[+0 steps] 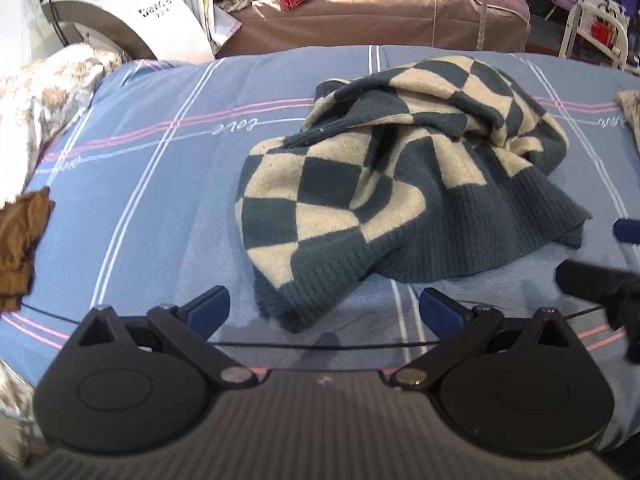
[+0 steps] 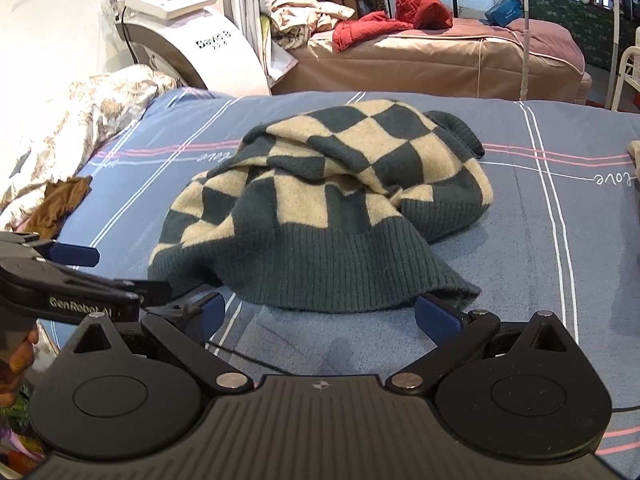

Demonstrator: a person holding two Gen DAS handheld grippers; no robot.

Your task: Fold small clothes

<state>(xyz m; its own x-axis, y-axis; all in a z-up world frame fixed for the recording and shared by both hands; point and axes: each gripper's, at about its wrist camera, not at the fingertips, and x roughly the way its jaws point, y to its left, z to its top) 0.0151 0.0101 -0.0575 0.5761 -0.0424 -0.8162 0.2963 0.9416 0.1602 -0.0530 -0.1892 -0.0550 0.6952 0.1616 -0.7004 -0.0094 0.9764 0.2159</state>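
From the left wrist view, the left tool (image 1: 325,309) has its two blue-padded fingers (image 1: 209,309) spread wide and holds nothing. The checkered sweater (image 1: 400,184), dark teal and cream, lies in a rumpled heap on the bed (image 1: 160,208) straight ahead of the tool. Its nearest ribbed corner reaches down into the space just ahead of the open fingers, closer to the left finger, without touching either pad. The bed's cover is blue with pink and white stripes. To the far left of the tool, at the bed's edge, lies a small brown garment (image 1: 20,240), well apart from the sweater. At the right edge of this view, part of the right tool (image 1: 608,264) shows as a blue pad and a dark blurred finger, beside the sweater's ribbed hem.

From the right wrist view, the right tool (image 2: 318,312) is likewise wide open and empty. The checkered sweater (image 2: 328,200) lies directly ahead, its ribbed teal hem (image 2: 312,276) turned toward the tool and hanging just past the fingertips; the right pad (image 2: 436,318) sits just beside the hem's lower right corner. To the left, the left tool (image 2: 96,272) comes in from the side, near the sweater's left edge. The brown garment (image 2: 60,204) lies farther left. Beyond the bed stand a white machine (image 2: 188,40) and a tan bed with a red garment (image 2: 384,20) on it.
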